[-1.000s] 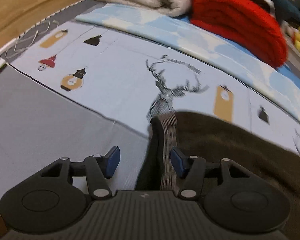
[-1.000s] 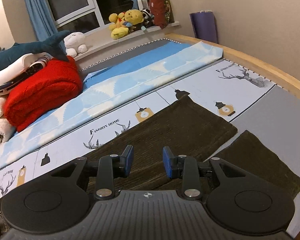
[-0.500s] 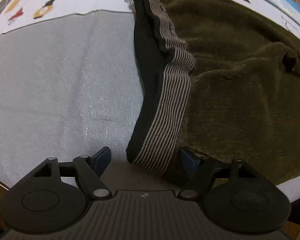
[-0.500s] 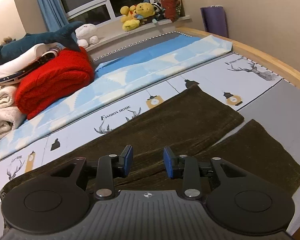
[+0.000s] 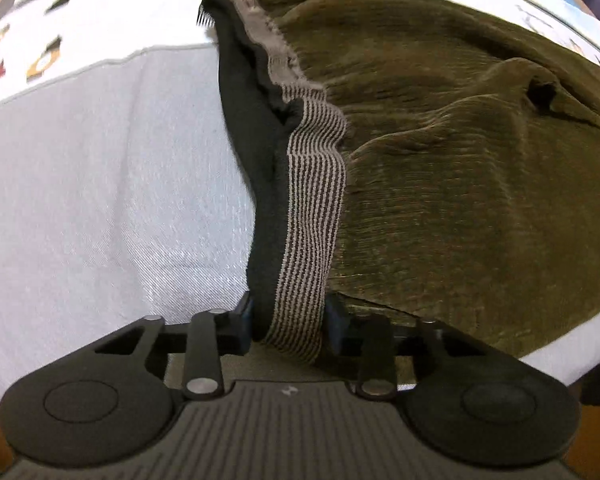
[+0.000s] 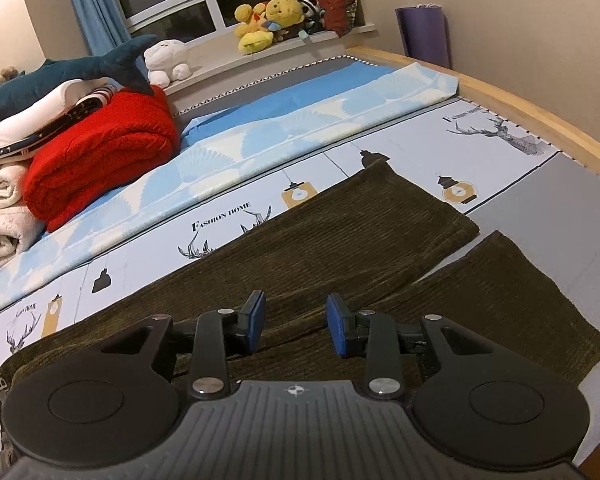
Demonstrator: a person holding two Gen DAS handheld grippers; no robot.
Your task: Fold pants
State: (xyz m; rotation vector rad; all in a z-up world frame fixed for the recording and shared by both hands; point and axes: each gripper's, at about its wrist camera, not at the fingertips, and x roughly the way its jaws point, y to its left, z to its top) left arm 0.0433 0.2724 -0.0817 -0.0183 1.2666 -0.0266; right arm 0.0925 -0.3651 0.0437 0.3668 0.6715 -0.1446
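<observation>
Dark olive corduroy pants (image 5: 460,152) lie flat on the bed, with a striped elastic waistband (image 5: 312,216) and black lining. My left gripper (image 5: 288,320) is shut on the waistband at its near end. In the right wrist view the two pant legs (image 6: 340,240) stretch away to the right, side by side. My right gripper (image 6: 296,324) is open and hovers just above the pants near the crotch, holding nothing.
The bed has a grey and printed sheet (image 5: 100,184) and a wooden frame (image 6: 540,120). A red folded blanket (image 6: 100,160), white blankets (image 6: 0,216) and a shark plush (image 6: 60,76) lie at the back left. Plush toys (image 6: 268,24) sit on the windowsill.
My left gripper tipped down onto the waistband's near end and closed on it. My right gripper stayed open and shifted slightly over the pants.
</observation>
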